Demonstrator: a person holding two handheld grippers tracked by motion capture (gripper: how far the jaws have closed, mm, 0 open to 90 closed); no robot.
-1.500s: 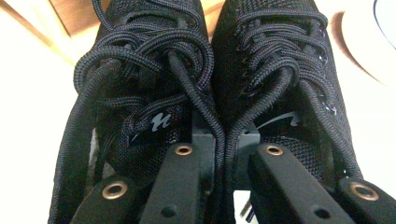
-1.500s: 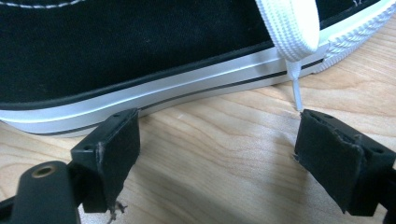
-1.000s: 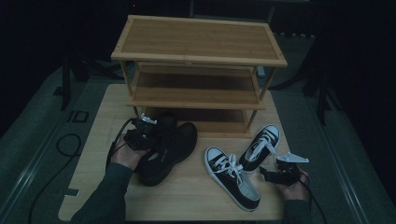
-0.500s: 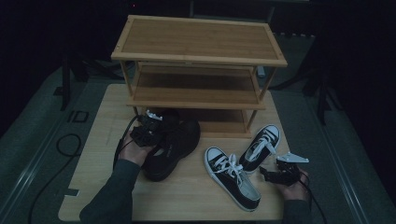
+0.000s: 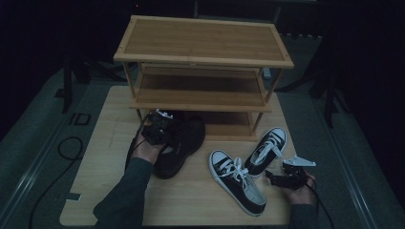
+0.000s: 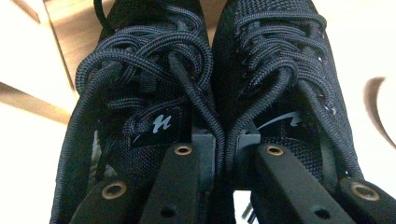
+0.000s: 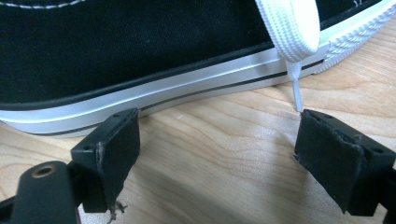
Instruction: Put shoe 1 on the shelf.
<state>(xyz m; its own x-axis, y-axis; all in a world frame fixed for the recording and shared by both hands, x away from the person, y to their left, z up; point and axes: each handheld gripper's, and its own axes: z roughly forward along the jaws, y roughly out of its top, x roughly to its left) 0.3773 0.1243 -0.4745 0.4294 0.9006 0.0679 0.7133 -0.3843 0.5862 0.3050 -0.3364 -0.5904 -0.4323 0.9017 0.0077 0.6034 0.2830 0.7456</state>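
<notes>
A pair of black lace-up shoes (image 5: 185, 143) sits side by side in front of the rack's bottom shelf. My left gripper (image 5: 166, 133) is shut on them: in the left gripper view one jaw reaches into each shoe (image 6: 140, 93), and the left gripper (image 6: 224, 144) pinches the two inner walls together. My right gripper (image 5: 275, 177) rests at the table's near right, open. In the right gripper view the right gripper (image 7: 219, 144) stands wide over bare wood, just short of a black canvas sneaker's white sole (image 7: 154, 93). A white lace (image 7: 289, 28) hangs by one pad.
A three-tier bamboo shoe rack (image 5: 203, 43) stands at the back of the wooden table (image 5: 110, 143). Two black-and-white sneakers lie on the table, one near the front (image 5: 239, 187), the other (image 5: 267, 149) angled toward the rack's right leg. Cables trail at the left.
My left hand has carried the black shoes right and forward, closer to the rack's bottom shelf. The right hand and the sneakers have stayed put.
</notes>
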